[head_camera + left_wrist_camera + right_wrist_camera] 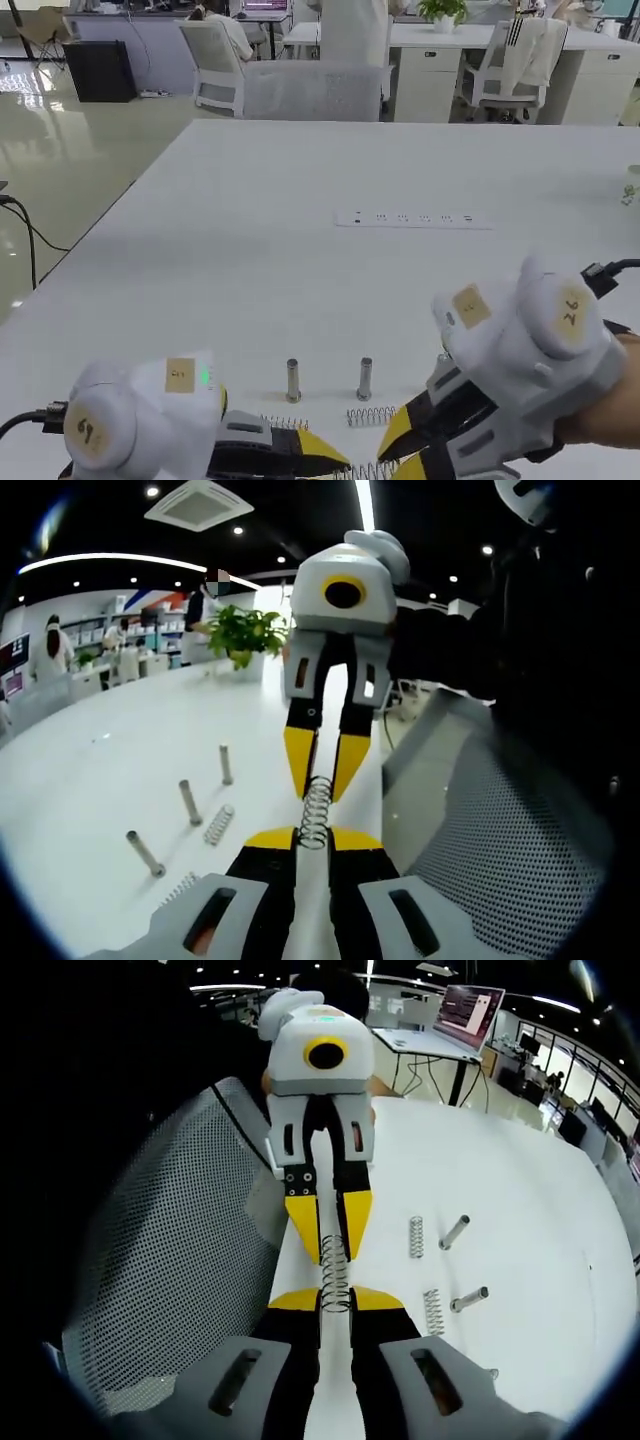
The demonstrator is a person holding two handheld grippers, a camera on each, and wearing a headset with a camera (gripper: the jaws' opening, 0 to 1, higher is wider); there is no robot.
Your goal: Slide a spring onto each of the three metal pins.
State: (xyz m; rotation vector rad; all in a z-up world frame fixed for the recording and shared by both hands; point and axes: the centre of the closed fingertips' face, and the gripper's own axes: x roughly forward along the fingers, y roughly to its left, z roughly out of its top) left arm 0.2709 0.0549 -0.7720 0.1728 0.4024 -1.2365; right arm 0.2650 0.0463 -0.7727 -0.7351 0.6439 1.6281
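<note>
While the two grippers meet tip to tip, the spring (316,815) lies level along their jaws, left gripper (312,838) and right gripper (321,790) each pinching one end. Upright pins (189,802) stand off sideways, crosswise to it.

Left gripper view: one spring, gripped at both ends.
Left gripper (313,838) jaws closed on near end of spring (316,810); right gripper (322,780), facing, pinches far end. On white table (90,780), left: near pin (144,852), middle pin (189,802), far pin (225,764), all standing; two loose springs (218,823) beside them.
</note>
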